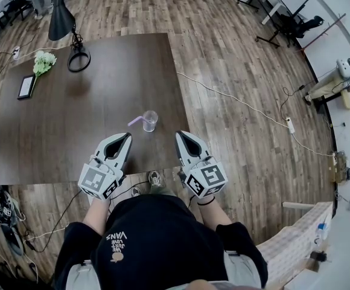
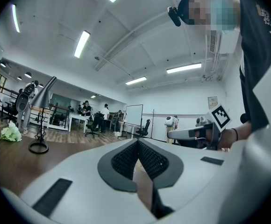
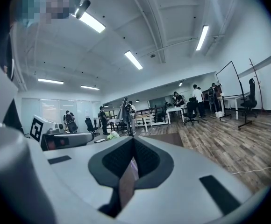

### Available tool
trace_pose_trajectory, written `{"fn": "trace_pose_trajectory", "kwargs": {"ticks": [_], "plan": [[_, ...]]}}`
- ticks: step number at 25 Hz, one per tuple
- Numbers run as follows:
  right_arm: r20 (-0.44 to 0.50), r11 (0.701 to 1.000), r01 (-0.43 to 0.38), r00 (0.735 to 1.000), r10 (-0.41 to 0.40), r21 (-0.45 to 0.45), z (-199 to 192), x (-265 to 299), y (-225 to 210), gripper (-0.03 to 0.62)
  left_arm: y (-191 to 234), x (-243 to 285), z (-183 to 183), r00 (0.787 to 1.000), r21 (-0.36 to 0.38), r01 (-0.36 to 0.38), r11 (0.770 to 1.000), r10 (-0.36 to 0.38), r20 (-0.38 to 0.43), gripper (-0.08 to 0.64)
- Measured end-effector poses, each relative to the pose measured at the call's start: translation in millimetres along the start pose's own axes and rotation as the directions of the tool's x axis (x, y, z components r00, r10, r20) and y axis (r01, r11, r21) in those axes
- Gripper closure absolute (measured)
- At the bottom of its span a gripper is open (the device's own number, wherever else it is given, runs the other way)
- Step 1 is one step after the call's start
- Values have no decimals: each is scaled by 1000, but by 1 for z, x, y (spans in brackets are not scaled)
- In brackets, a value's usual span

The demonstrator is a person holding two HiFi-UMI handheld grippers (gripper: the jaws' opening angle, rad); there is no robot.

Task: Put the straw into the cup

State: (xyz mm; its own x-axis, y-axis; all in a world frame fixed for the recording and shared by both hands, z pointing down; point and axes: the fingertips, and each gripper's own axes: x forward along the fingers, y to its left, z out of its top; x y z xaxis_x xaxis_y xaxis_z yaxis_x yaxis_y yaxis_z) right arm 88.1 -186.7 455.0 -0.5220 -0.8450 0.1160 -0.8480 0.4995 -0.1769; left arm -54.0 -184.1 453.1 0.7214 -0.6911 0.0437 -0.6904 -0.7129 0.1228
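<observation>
Your left claw and right claw sit pressed together, empty, at the table edge; the straw seems already leaning in the cup; a careless reach could topple that light cup.

Dark brown desk is sitting on a wood-plank floor, top mostly bare. A clear cup is standing upright on the right part, toward the near edge. A pink straw is sticking out at its left rim; can't tell how deep it's sitting. A black lamp is standing at the far edge on a ring base, with its shade leaning out past the desk. White flowers are lying at the far left, stems pointing near. A small dark frame is lying flat just beside the stems. Cup is sitting well apart from the far-left group.
</observation>
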Motion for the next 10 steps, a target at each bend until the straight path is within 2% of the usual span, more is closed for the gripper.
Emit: {"fn": "trace_pose_trajectory", "kwargs": {"ticks": [10], "plan": [[0,1000,-1,1000,1,1,-1,2,-1,577,1,2,-2,1000,2,3,1000,-3,3,549]]}}
